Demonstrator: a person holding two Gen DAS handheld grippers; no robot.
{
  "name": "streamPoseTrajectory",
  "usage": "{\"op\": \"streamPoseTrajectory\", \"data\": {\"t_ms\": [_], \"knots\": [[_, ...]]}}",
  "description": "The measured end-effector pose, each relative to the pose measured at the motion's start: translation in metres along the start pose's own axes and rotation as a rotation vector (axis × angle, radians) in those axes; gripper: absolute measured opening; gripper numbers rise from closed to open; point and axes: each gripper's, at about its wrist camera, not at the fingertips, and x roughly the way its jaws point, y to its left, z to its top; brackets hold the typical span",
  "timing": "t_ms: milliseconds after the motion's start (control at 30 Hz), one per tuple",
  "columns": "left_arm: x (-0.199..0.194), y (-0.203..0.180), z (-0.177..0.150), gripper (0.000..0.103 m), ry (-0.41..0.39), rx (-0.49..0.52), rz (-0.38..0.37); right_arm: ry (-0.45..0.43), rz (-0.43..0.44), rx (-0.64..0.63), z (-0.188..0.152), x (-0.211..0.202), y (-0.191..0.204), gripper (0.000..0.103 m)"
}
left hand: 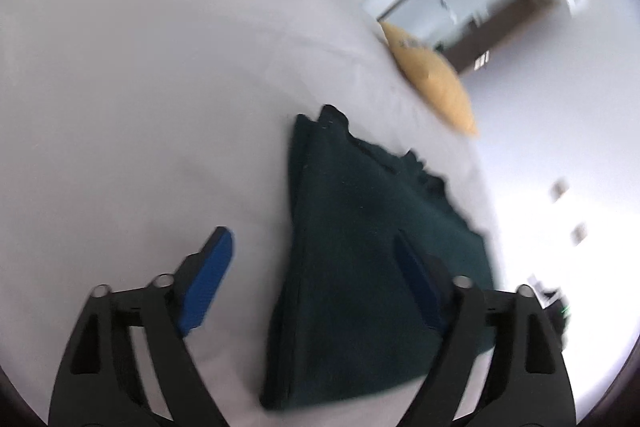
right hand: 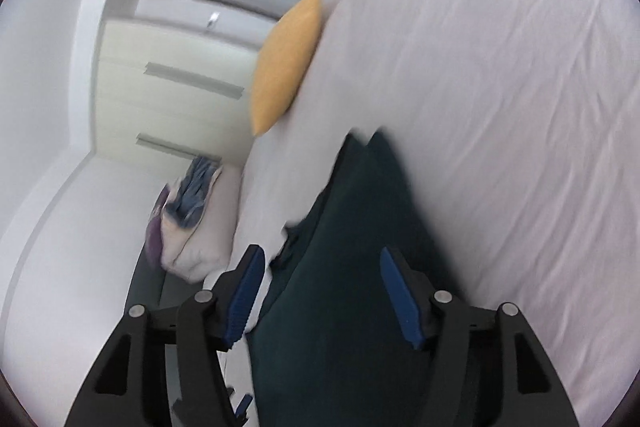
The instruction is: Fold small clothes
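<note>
A dark green garment lies folded on the white bed sheet, near the bed's edge. My left gripper is open above it, its blue pads wide apart, holding nothing. The right pad is over the cloth, the left over bare sheet. In the right wrist view the same dark green garment runs between the open fingers of my right gripper, which hovers over it. Its blue pads grip nothing. Both views are motion blurred.
A yellow cushion lies at the bed's edge beyond the garment; it also shows in the right wrist view. A pile of bedding with blue cloth sits beside the bed. White wardrobe doors stand behind.
</note>
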Motion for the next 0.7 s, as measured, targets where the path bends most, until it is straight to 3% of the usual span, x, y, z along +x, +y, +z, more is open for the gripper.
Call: {"op": "streamPoseTrajectory", "data": {"t_ms": [100, 200, 367, 500, 700], "knots": [[-0.012, 0.018, -0.006, 0.094, 0.034, -0.076, -0.043, 0.069, 0.015, -0.071, -0.022, 0.004, 0.022, 0.065], [-0.009, 0.029, -0.016, 0.094, 0.123, -0.132, -0.100, 0.160, 0.053, -0.116, -0.047, 0.008, 0.039, 0.065], [0.015, 0.020, -0.020, 0.094, 0.231, -0.118, -0.135, 0.248, 0.084, -0.176, -0.078, 0.025, 0.068, 0.065], [0.037, 0.028, -0.010, 0.094, 0.312, -0.195, -0.188, 0.288, 0.094, -0.210, -0.095, 0.030, 0.082, 0.065], [0.072, 0.021, 0.000, 0.093, 0.437, -0.224, -0.229, 0.325, 0.108, -0.217, -0.107, 0.046, 0.092, 0.065]]}}
